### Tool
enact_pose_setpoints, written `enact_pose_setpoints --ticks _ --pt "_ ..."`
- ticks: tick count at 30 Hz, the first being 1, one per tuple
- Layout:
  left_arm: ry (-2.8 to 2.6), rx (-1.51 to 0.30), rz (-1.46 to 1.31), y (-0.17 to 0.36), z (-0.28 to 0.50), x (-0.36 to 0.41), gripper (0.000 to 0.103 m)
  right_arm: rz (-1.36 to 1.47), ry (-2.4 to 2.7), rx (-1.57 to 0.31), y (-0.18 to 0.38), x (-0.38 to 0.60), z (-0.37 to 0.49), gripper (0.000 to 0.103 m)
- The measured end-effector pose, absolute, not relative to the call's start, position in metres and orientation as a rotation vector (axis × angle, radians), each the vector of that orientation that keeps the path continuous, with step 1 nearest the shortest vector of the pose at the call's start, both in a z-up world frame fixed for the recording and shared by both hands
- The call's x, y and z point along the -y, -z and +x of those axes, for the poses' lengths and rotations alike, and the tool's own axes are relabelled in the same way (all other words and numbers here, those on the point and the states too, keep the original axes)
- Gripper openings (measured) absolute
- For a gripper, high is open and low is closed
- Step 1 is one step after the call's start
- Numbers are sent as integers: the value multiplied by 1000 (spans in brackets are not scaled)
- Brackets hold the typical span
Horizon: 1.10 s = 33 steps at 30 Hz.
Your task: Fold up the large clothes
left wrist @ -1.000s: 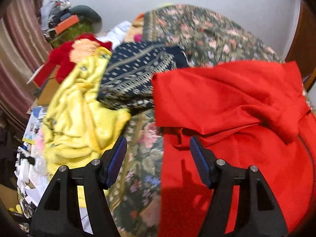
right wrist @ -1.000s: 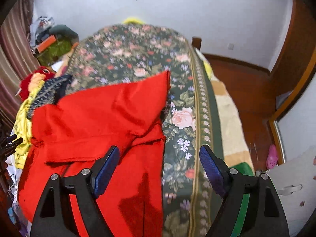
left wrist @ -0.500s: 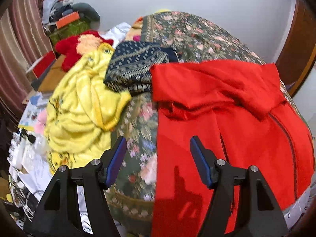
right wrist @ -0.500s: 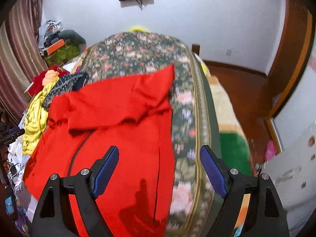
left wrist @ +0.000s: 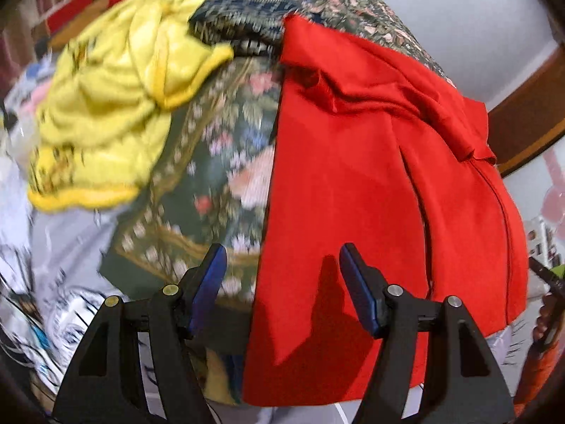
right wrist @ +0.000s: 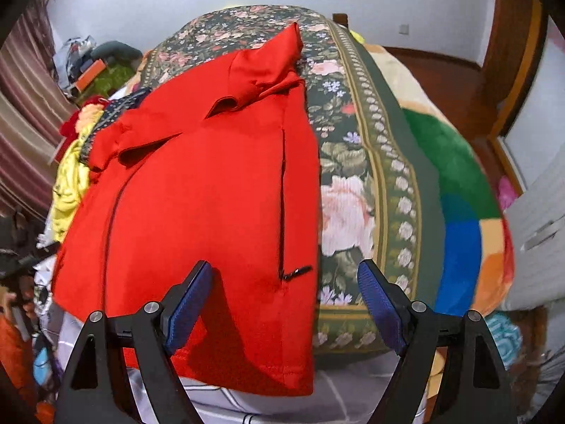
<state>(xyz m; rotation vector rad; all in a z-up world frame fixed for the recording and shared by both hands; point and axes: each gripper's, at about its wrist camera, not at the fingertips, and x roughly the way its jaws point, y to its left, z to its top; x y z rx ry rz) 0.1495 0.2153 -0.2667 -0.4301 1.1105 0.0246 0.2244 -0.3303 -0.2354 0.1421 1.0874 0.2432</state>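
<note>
A large red garment (left wrist: pixel 370 183) lies spread on a bed with a dark green floral cover (left wrist: pixel 219 162). Its upper part is folded over and its lower hem hangs over the near edge. It also shows in the right wrist view (right wrist: pixel 197 194), with a black zipper pull (right wrist: pixel 295 272) near the right hem. My left gripper (left wrist: pixel 282 282) is open and empty, above the garment's lower left edge. My right gripper (right wrist: pixel 284 296) is open and empty, above the garment's lower right corner.
A crumpled yellow cloth (left wrist: pixel 116 99) and a dark blue patterned cloth (left wrist: pixel 243 10) lie left of the garment. A rainbow blanket (right wrist: pixel 462 212) hangs off the bed's right side. White printed sheet (left wrist: pixel 53 268) shows below the cover. Clutter stands at the far left (right wrist: pixel 91 67).
Both grippers have drawn back toward the near end of the bed and dropped lower. The garment's lower hem is now in view under both. Both stay open.
</note>
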Motion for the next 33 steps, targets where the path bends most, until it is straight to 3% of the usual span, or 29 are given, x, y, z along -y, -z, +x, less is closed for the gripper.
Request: enact_pose_setpoints --ticks 4,6,8,13,15,17,18,33 --pt "24 -1121 -494 273 145 -213 66 162 -280 -1083 239 329 222 80" --pt "26 -1124 -484 273 145 -209 66 182 -320 -1083 240 327 222 66" --pt "35 -1122 -470 272 144 -202 65 215 -338 -1081 242 328 221 61" --pt "105 -1091 -442 265 139 -186 46 291 -360 -1067 246 334 220 49" --pt "126 -1092 -423 265 140 -177 23 292 -368 -1051 243 332 219 32" --pt "138 -1095 -425 265 143 -173 10 272 -382 -1036 238 327 219 20" --pt "129 -1093 -415 264 145 -172 9 250 -388 -1024 235 322 219 16" --pt "58 -804 -272 163 192 -170 5 183 -486 -837 161 287 276 12"
